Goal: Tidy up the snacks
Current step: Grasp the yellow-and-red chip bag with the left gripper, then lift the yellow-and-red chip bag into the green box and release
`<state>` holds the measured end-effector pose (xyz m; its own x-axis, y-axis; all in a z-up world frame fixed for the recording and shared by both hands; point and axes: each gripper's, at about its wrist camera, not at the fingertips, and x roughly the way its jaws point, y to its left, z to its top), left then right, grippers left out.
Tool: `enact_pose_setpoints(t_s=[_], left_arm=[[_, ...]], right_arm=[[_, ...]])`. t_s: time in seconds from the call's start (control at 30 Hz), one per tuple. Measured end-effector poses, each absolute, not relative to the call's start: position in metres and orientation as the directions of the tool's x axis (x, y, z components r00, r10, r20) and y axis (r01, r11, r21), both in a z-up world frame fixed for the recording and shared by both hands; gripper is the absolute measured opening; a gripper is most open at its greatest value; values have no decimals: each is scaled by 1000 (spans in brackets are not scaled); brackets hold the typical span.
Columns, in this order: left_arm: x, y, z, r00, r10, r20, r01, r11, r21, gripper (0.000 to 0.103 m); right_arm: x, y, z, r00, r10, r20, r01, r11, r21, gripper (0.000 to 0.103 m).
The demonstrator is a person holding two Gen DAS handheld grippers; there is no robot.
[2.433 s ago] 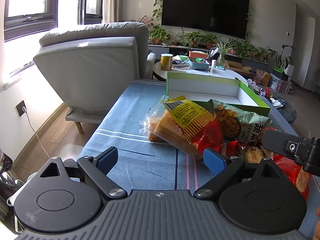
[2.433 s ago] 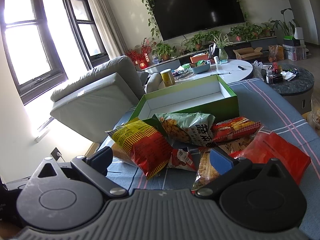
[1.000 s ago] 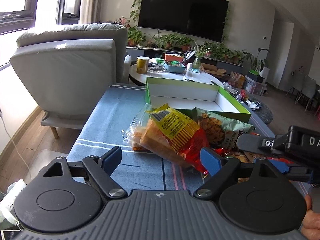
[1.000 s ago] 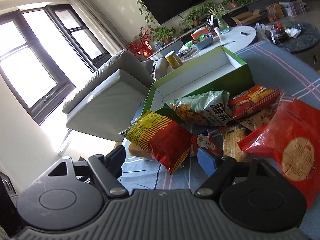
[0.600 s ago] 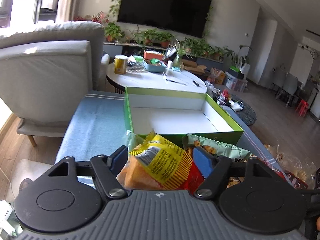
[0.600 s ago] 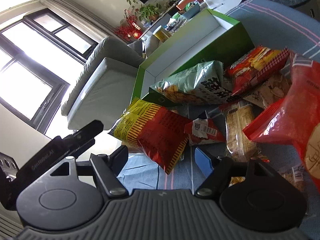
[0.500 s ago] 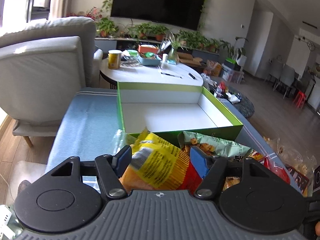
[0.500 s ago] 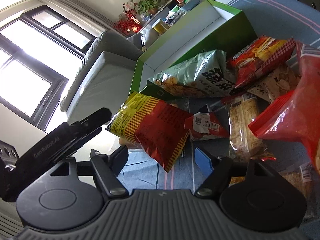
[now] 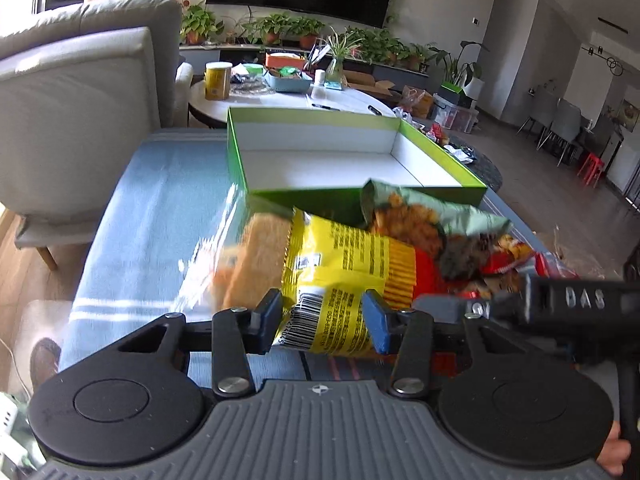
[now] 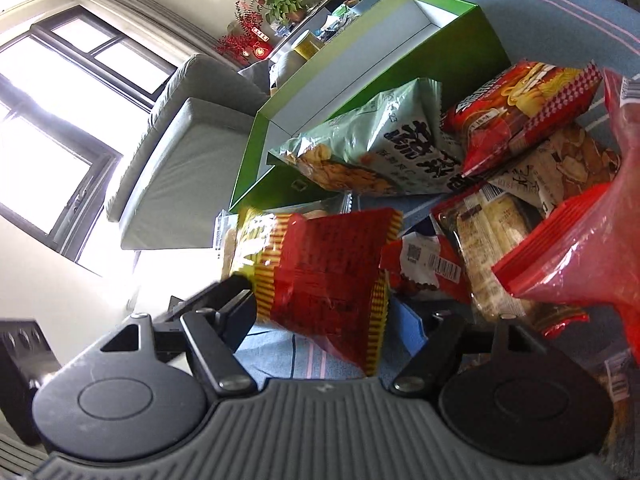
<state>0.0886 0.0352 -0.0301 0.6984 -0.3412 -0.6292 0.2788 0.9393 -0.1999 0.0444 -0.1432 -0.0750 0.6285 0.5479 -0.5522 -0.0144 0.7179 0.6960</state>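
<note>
My left gripper is shut on the end of a yellow-and-red snack bag and holds it over the blue cloth. The same bag hangs between the fingers of my right gripper, which is open and not touching it. Behind lies an open green box with a white inside, also in the right wrist view. A pale green chip bag leans on the box's front wall. A clear pack of orange crackers lies left of the held bag.
Several more snack bags lie at the right: a red noodle bag, a biscuit pack and a large red bag. A grey armchair stands left of the table. A round white table is behind the box.
My left gripper moved in over the yellow-and-red bag, closed on its end and lifted it. My right gripper tilted and dropped closer to the snack pile.
</note>
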Motion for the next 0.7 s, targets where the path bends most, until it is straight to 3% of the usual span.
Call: enact_pose_setpoints(t_s=[0.4, 0.7], left_arm=[[32, 45, -33, 683, -391, -617, 315, 920, -234, 45], [23, 68, -42, 699, -366, -615, 220, 928, -302, 75]], right_arm=[[30, -127, -65, 643, 494, -585, -88, 807, 584, 76], [23, -121, -60, 644, 477, -598, -133, 840, 527, 79]])
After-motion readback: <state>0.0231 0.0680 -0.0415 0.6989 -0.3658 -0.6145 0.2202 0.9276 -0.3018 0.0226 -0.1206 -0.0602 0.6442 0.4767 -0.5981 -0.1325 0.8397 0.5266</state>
